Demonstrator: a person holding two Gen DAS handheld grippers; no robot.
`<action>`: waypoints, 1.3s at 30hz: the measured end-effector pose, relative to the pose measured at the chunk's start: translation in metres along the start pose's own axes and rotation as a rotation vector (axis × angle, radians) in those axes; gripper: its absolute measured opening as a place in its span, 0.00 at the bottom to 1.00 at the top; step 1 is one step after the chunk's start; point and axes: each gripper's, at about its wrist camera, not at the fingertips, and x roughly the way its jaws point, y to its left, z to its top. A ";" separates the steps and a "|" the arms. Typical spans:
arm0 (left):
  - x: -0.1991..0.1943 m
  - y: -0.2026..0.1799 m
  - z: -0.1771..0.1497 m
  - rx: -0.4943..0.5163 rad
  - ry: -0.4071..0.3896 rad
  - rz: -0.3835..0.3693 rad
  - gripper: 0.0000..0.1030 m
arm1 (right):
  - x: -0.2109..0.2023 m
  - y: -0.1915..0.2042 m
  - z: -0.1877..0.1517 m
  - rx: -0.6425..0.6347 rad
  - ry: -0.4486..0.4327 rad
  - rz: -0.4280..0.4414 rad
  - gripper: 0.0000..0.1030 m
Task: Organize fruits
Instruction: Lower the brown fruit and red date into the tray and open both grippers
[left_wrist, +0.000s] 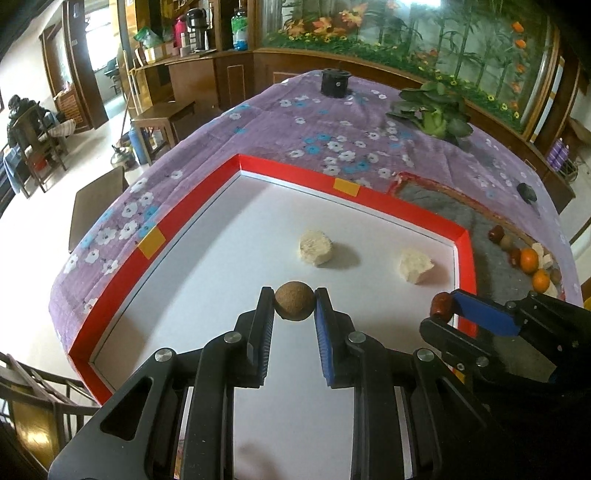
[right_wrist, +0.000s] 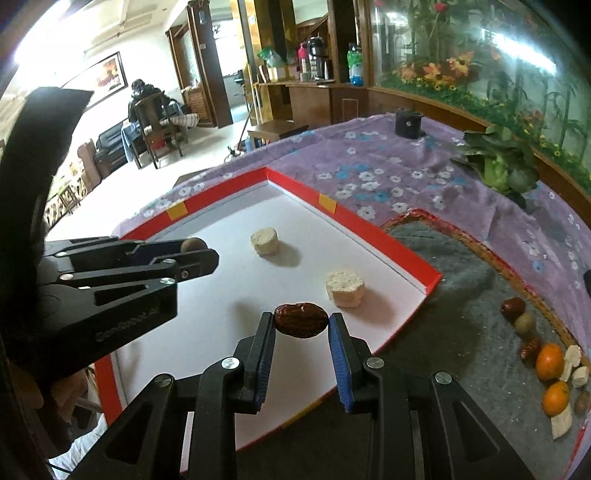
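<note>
My left gripper (left_wrist: 294, 293) is shut on a round brown fruit (left_wrist: 294, 302), held above the white floor of the red-rimmed tray (left_wrist: 295, 173). My right gripper (right_wrist: 301, 318) is shut on a dark red date (right_wrist: 301, 320) over the tray's near right part. In the left wrist view the right gripper (left_wrist: 443, 306) comes in from the right with the date (left_wrist: 440, 307) at its tip. In the right wrist view the left gripper (right_wrist: 201, 249) sits at the left with the brown fruit (right_wrist: 194, 244). Two pale cut chunks (left_wrist: 316, 248) (left_wrist: 414, 266) lie on the tray floor.
A grey mat in a woven basket (right_wrist: 461, 266) to the right of the tray holds oranges (right_wrist: 550, 361), dates, brown fruits and pale pieces along its far edge. Leafy greens (left_wrist: 432, 110) and a black holder (left_wrist: 334, 83) sit on the purple floral cloth.
</note>
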 end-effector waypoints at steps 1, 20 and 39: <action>0.001 0.001 0.000 -0.002 0.004 0.000 0.20 | 0.002 0.000 0.000 -0.001 0.004 0.003 0.28; 0.012 0.007 -0.003 -0.058 0.052 0.026 0.31 | 0.004 0.006 -0.002 0.013 0.009 0.060 0.41; -0.017 -0.070 0.004 0.045 -0.024 -0.054 0.47 | -0.067 -0.053 -0.034 0.149 -0.089 -0.062 0.43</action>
